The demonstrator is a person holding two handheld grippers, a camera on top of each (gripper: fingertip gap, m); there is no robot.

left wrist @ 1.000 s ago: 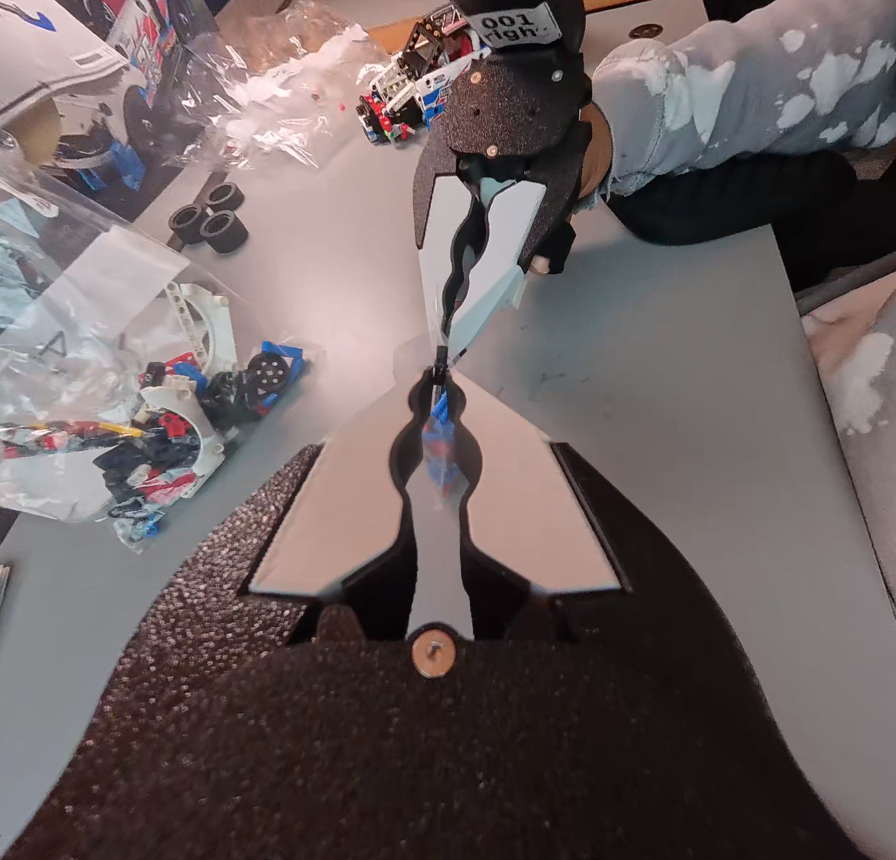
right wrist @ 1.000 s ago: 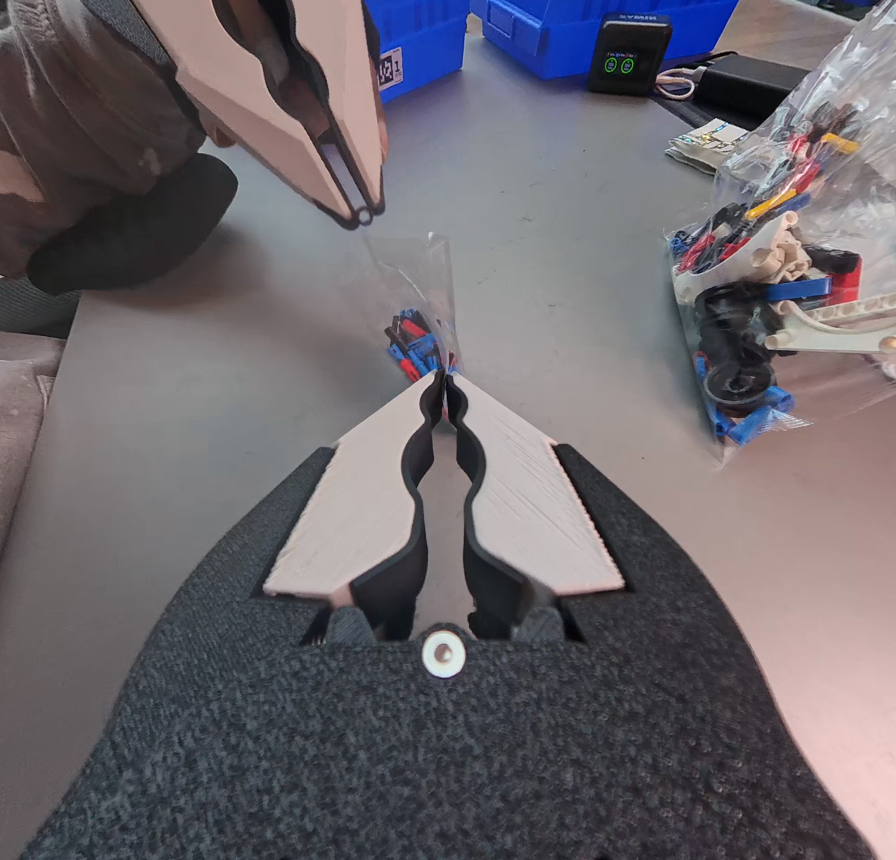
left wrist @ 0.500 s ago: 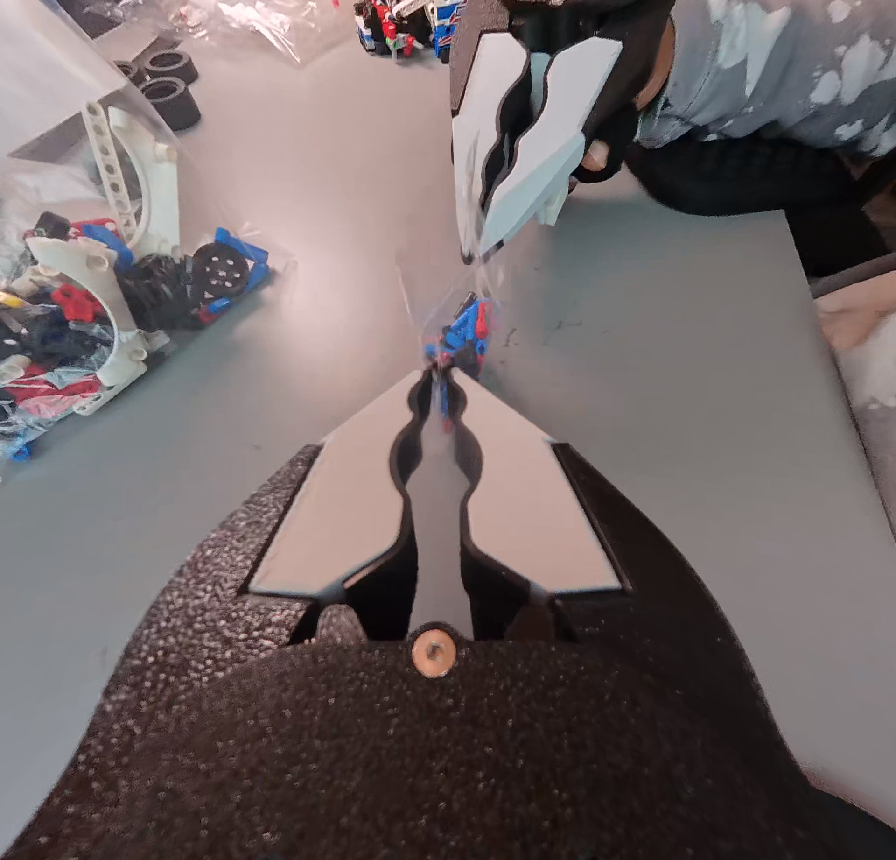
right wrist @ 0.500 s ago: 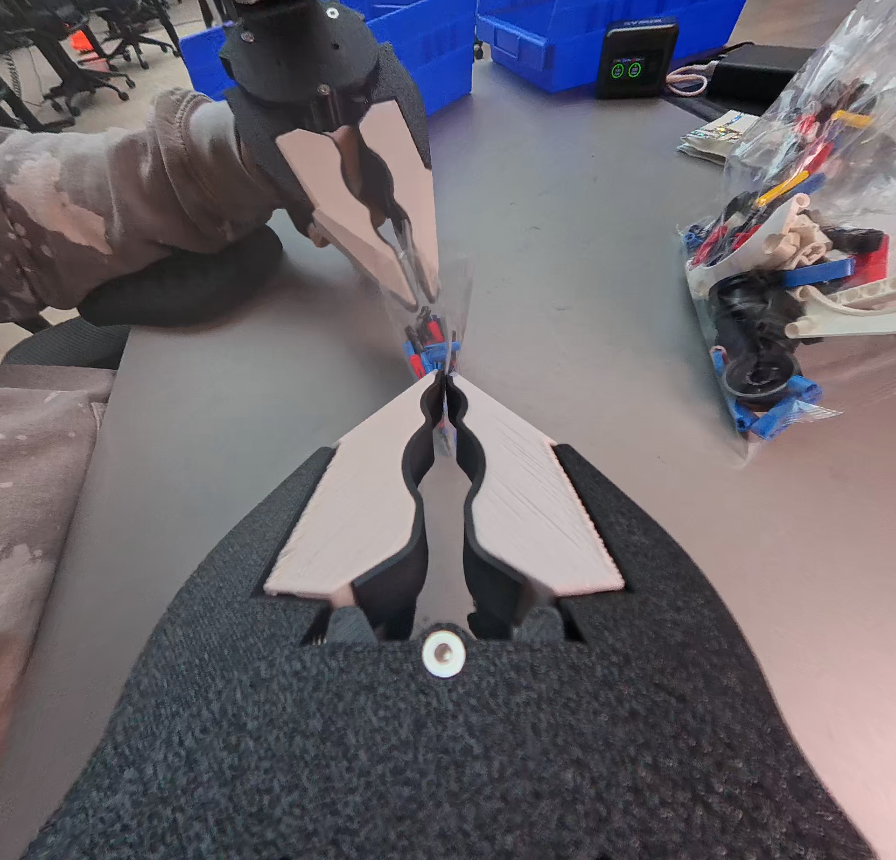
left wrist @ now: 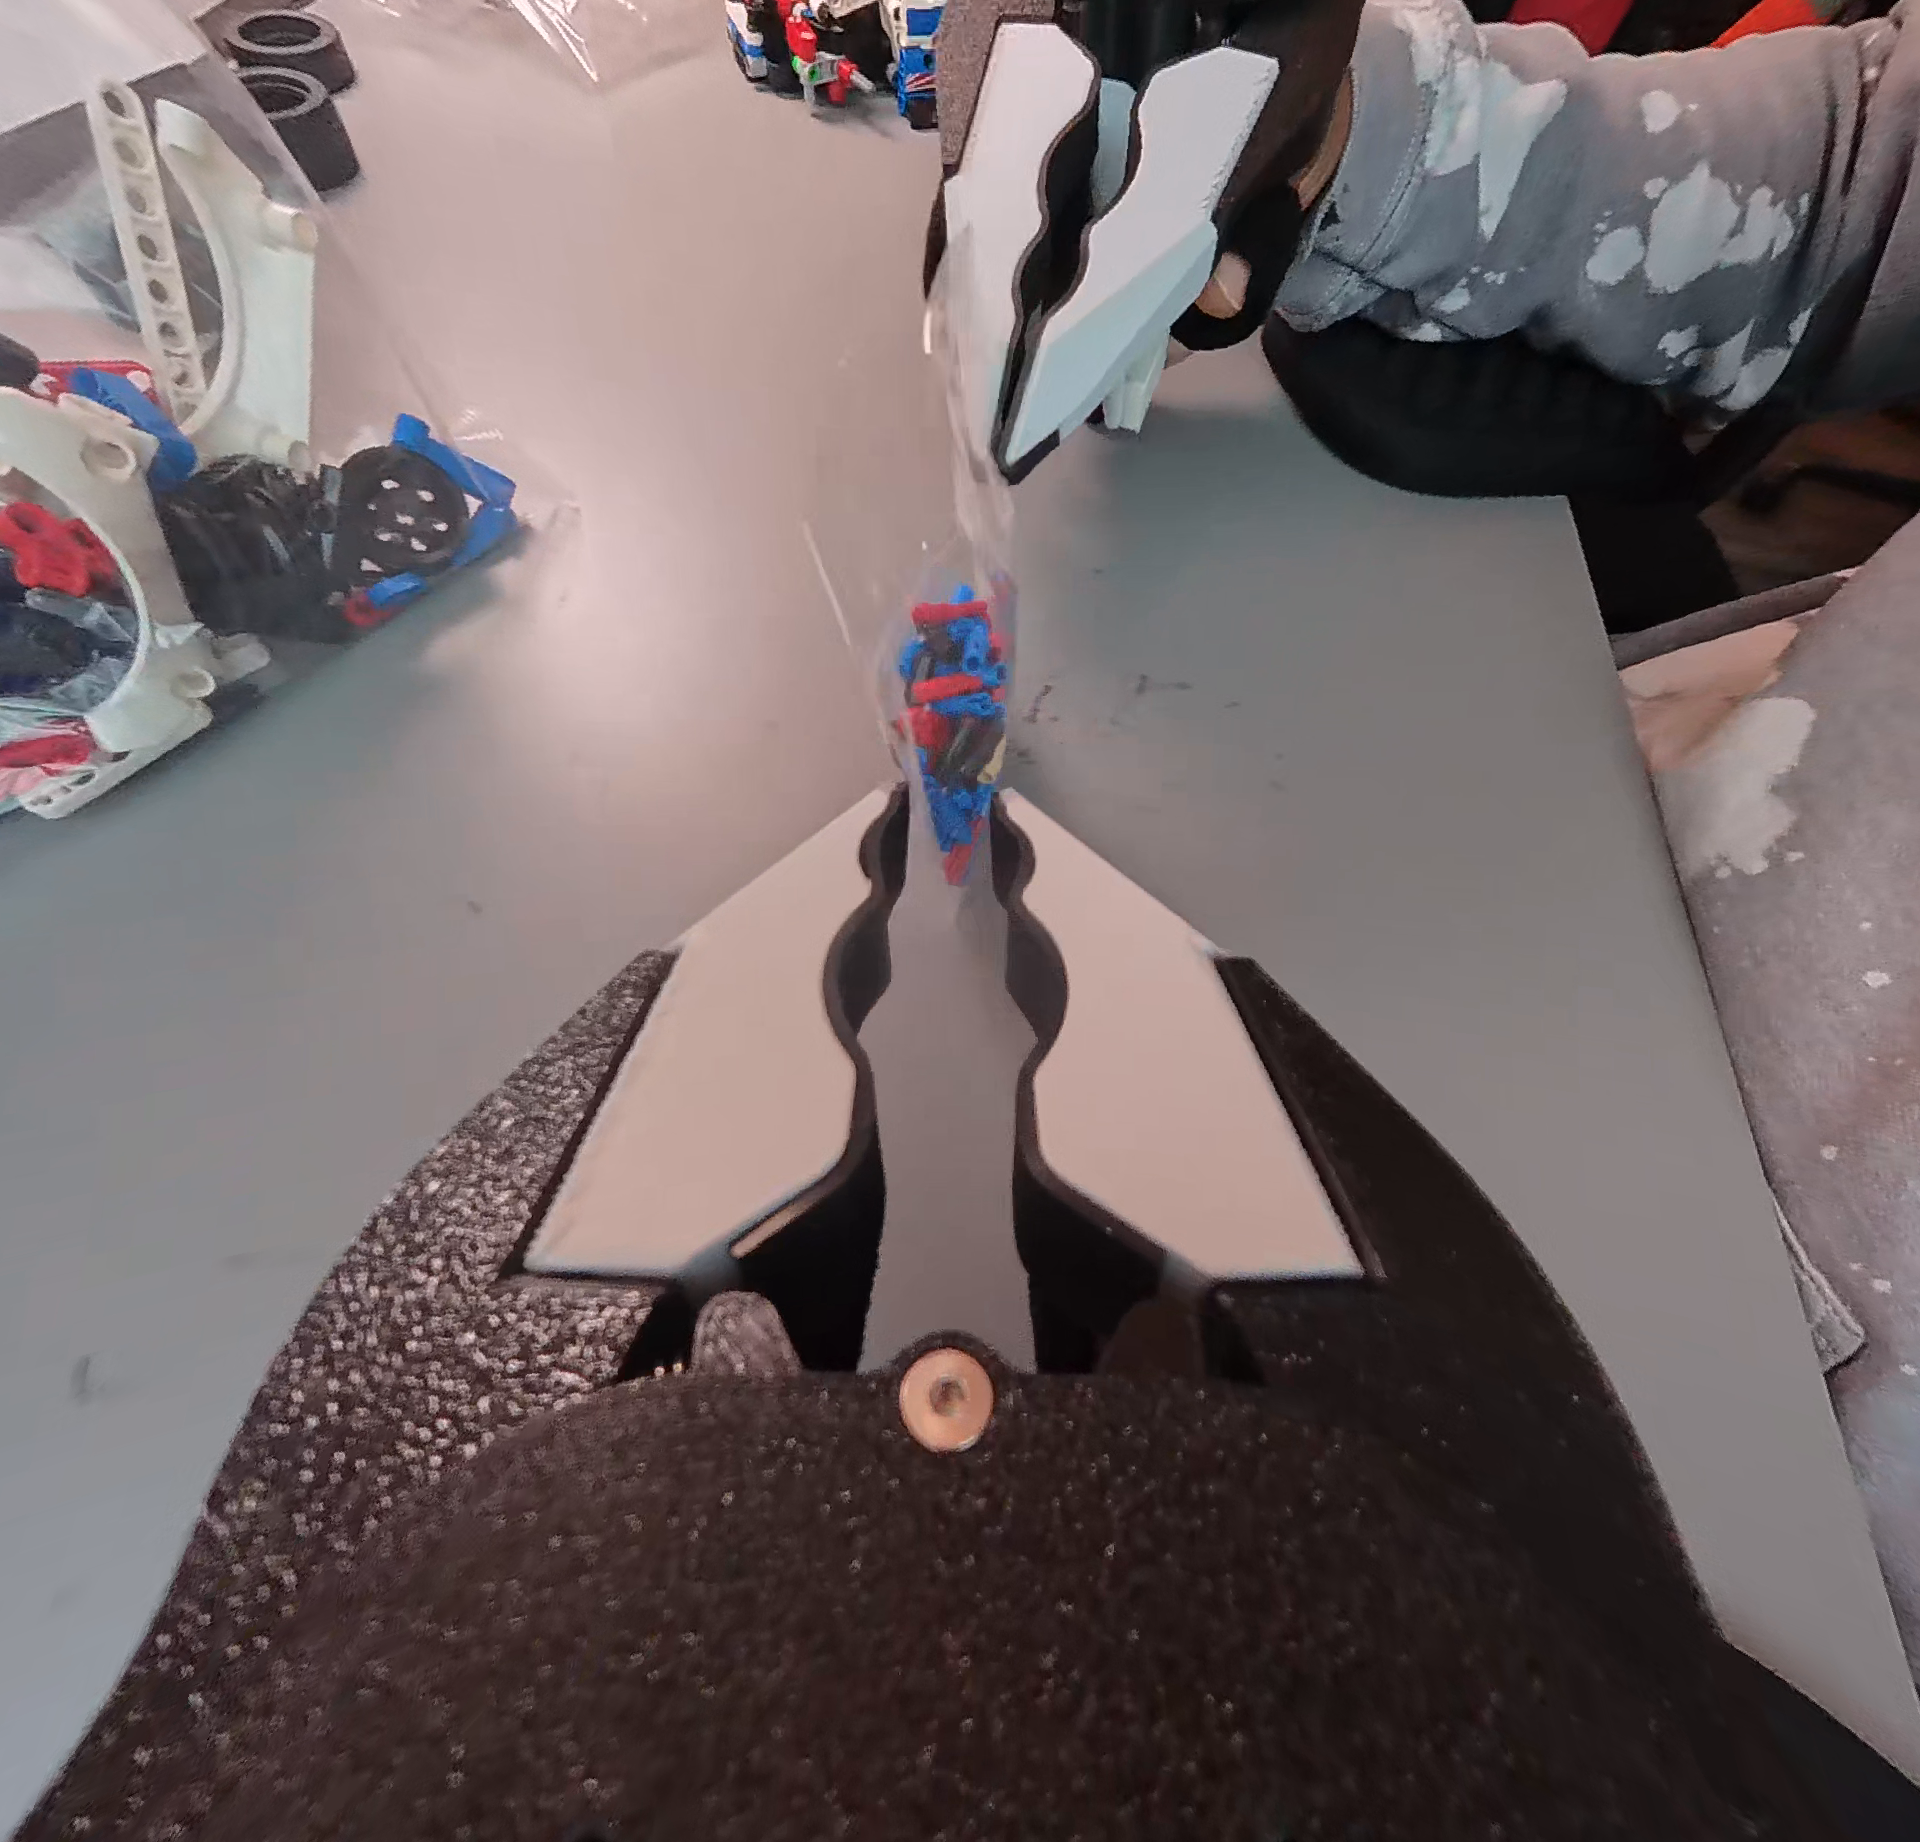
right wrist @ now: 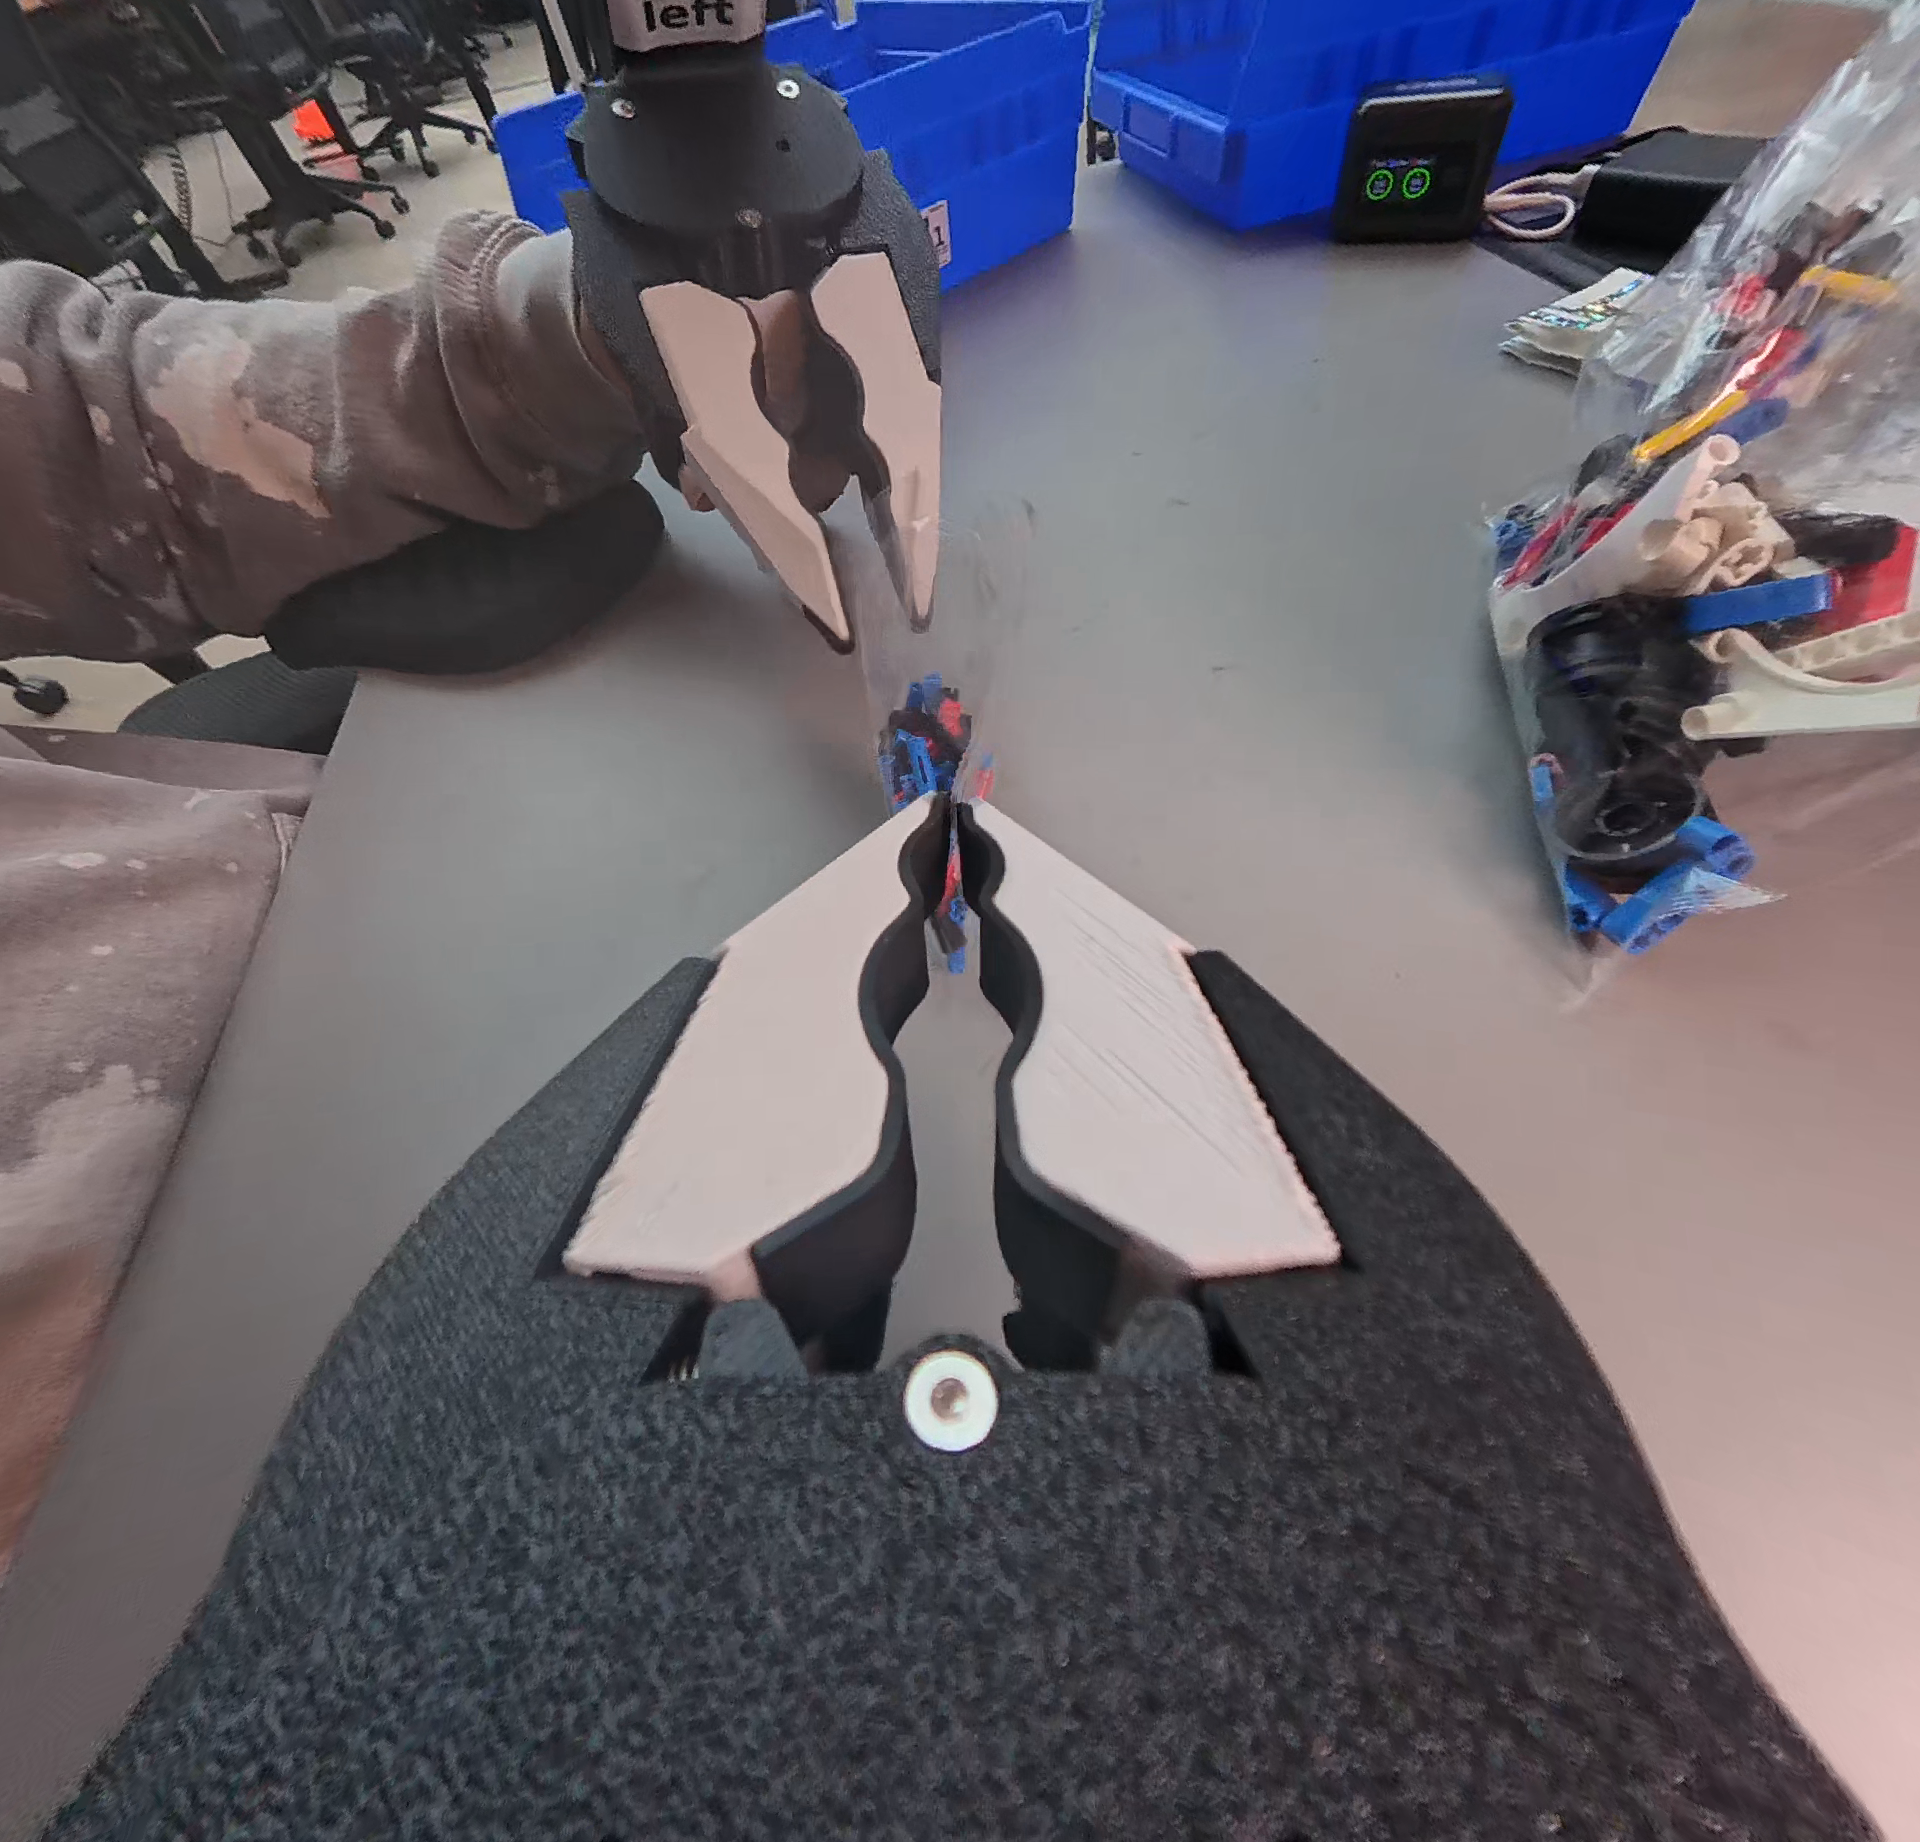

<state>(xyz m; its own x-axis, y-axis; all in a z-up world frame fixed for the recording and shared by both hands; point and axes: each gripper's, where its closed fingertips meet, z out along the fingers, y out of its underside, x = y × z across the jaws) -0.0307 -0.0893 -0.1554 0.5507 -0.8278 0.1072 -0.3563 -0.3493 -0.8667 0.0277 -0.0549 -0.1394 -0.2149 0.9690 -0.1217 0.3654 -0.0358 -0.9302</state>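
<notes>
A small clear bag of blue, red and black toy pins (left wrist: pixel 951 691) hangs above the grey table (left wrist: pixel 623 442). My right gripper (right wrist: pixel 951 810) is shut on the bag's clear top; in the left wrist view the right gripper (left wrist: pixel 1013 457) comes down from the top, pinching the film. My left gripper (left wrist: pixel 945 800) is open by a narrow gap, with the bag's lower end between its fingertips. In the right wrist view the left gripper (right wrist: pixel 878 629) stands just beyond the bag (right wrist: pixel 925 743), tips apart.
A large clear bag of toy parts (left wrist: pixel 208 566) lies at left, also in the right wrist view (right wrist: pixel 1714 712). Black tyres (left wrist: pixel 291 78) and a part-built toy car (left wrist: pixel 831 5) lie farther back. Blue bins (right wrist: pixel 1351 57) and a small black device (right wrist: pixel 1423 161) stand behind. The table edge (left wrist: pixel 1621 753) is close. About 8 cm separates my left fingertips from my right.
My left gripper was shut on the small bag and has opened. The two grippers have drawn apart, and the bag now hangs stretched from the right gripper.
</notes>
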